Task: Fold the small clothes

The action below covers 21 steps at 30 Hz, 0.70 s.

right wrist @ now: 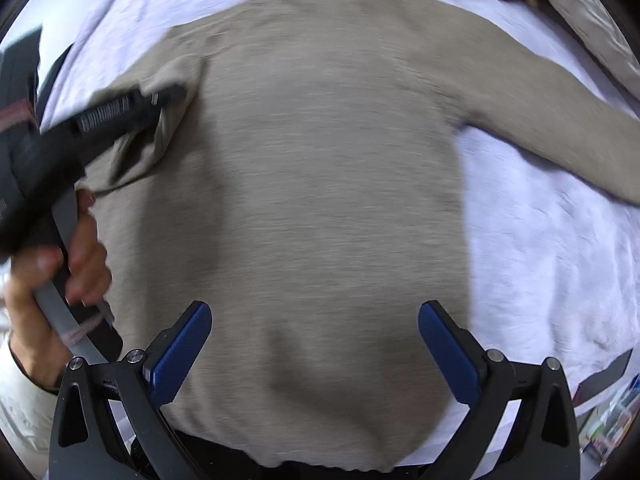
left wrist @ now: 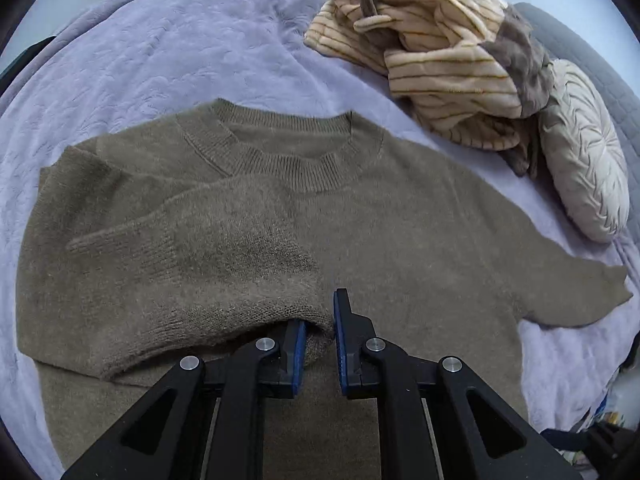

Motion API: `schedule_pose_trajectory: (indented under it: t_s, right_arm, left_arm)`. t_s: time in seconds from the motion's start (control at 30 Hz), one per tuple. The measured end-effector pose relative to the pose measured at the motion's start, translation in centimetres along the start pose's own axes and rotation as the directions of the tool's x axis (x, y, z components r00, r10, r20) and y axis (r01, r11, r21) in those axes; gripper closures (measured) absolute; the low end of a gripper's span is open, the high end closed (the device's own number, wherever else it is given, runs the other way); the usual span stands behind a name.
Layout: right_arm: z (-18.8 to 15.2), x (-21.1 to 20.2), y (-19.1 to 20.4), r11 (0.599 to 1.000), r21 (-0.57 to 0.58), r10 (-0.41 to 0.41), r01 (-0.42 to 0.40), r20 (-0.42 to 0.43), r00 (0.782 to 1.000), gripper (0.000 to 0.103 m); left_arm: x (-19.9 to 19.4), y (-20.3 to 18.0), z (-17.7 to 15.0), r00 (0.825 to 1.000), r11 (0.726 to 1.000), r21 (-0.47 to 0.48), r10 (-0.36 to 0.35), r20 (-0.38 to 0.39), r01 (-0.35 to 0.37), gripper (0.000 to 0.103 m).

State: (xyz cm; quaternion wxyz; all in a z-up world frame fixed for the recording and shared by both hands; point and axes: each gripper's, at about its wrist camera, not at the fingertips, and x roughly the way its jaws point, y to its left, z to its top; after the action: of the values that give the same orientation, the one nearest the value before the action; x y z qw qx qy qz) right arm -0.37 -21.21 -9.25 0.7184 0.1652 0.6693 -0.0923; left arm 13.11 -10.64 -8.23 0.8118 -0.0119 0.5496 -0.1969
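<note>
In the left wrist view, the left tool (left wrist: 320, 322) sits nearest, its two black fingers with blue pads (left wrist: 340, 344) drawn close together but with a narrow gap showing between them. The cuff (left wrist: 316, 336) of the folded sleeve lies against the left pad and partly covers it; whether the tool actually pinches the knit cannot be told. That sleeve (left wrist: 192, 240) is laid across the chest of the olive-brown knitted sweater (left wrist: 400, 220), which lies flat, front up, on the pale lavender quilted bedspread (left wrist: 160, 40). Its ribbed round collar (left wrist: 280, 152) points away from the camera, and the other sleeve (left wrist: 572, 280) stretches out to the right over the bedspread. Beyond the collar, to the right, a crumpled cream fleece garment with thin orange stripes and brown trim (left wrist: 436, 52) lies in a heap, touching a round pleated off-white cushion (left wrist: 584, 152).

In the right wrist view, which is motion-blurred, the right tool (right wrist: 314, 340) hovers over the sweater's lower body with its blue-padded fingers (right wrist: 184, 344) spread wide and holding nothing. At the left edge the person's left hand (right wrist: 60, 276) grips the handle of the other tool, whose tip reaches the folded sleeve.
</note>
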Motion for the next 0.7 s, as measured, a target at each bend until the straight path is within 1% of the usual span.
schedule_pose_trajectory:
  t_s: [0.03,0.07,0.1,0.13,0.17,0.23,0.27,0.3,0.37,0.4,0.43,0.5,0.53,0.6,0.63,0.67,0.7]
  right_arm:
    - [0.3,0.0,-0.8,1.0,0.011,-0.006,0.006,0.0,1.0,0.0]
    - [0.5,0.0,-1.2,1.0,0.014,-0.009,0.009,0.003,1.0,0.0]
    - [0.8,-0.1,-1.5,1.0,0.015,-0.011,0.011,0.007,1.0,0.0]
    - [1.1,-0.3,-1.6,1.0,0.013,-0.014,0.014,0.014,1.0,0.0]
    - [1.6,-0.5,-1.5,1.0,0.004,-0.018,0.018,0.025,1.0,0.0]
    - [2.6,-0.8,-0.6,0.999,-0.028,-0.028,0.03,0.047,0.998,0.0]
    - [3.4,-1.0,0.3,0.997,-0.065,-0.034,0.039,0.066,0.997,0.0]
    - [3.9,-1.2,1.3,0.994,-0.099,-0.037,0.045,0.082,0.996,0.0]
    - [5.3,-1.3,4.3,0.976,-0.206,-0.042,0.068,0.127,0.991,0.0]
    - [6.2,-1.2,5.3,0.965,-0.251,-0.04,0.076,0.145,0.989,0.0]
    - [6.9,-1.2,7.9,0.94,-0.325,-0.042,0.099,0.178,0.983,0.0]
    - [7.6,-0.6,11.2,0.896,-0.418,-0.058,0.151,0.228,0.972,0.0]
    - [7.9,-0.1,13.7,0.846,-0.492,-0.073,0.204,0.272,0.959,0.0]
    - [8.0,0.8,16.6,0.77,-0.576,-0.087,0.273,0.33,0.94,0.0]
    - [7.8,1.8,18.8,0.694,-0.632,-0.106,0.345,0.384,0.917,0.0]
    - [7.7,2.5,19.7,0.641,-0.661,-0.12,0.39,0.416,0.902,0.0]
    - [7.5,3.3,20.9,0.584,-0.684,-0.134,0.437,0.449,0.883,0.0]
  left_arm:
    - [-0.3,0.2,-0.4,1.0,1.0,0.004,0.006,-0.003,-0.006,0.089]
    - [-0.7,0.4,-0.5,1.0,1.0,0.006,0.008,-0.003,-0.008,0.084]
    - [-1.5,0.7,-0.7,1.0,1.0,0.003,0.012,0.002,-0.012,0.063]
    - [-2.4,1.1,-1.0,1.0,1.0,-0.004,0.026,0.013,-0.026,0.049]
    - [-3.5,1.7,-1.4,0.998,0.999,-0.016,0.048,0.036,-0.047,0.03]
    - [-5.7,3.3,-2.2,0.992,0.995,-0.039,0.095,0.084,-0.092,0.028]
    - [-6.5,4.2,-2.7,0.989,0.993,-0.05,0.115,0.089,-0.111,0.028]
    - [-7.1,5.4,-3.0,0.985,0.987,-0.068,0.15,0.091,-0.144,0.028]
    - [-8.0,8.0,-3.9,0.968,0.968,-0.108,0.236,0.09,-0.226,0.028]
    - [-8.2,9.7,-4.3,0.954,0.951,-0.139,0.288,0.077,-0.276,0.028]
    - [-8.1,11.0,-4.7,0.945,0.936,-0.166,0.323,0.058,-0.31,0.028]
    - [-7.6,13.7,-5.4,0.927,0.907,-0.211,0.375,0.005,-0.365,0.028]
    - [-7.2,14.8,-5.7,0.915,0.892,-0.215,0.404,-0.016,-0.398,0.028]
    - [-6.4,16.3,-6.4,0.892,0.871,-0.194,0.449,-0.058,-0.451,0.028]
    - [-5.9,16.8,-6.7,0.884,0.866,-0.181,0.46,-0.079,-0.467,0.028]
    - [-5.6,17.1,-6.9,0.882,0.864,-0.177,0.464,-0.087,-0.472,0.028]
    - [-5.3,17.3,-7.0,0.883,0.865,-0.177,0.461,-0.088,-0.469,0.028]
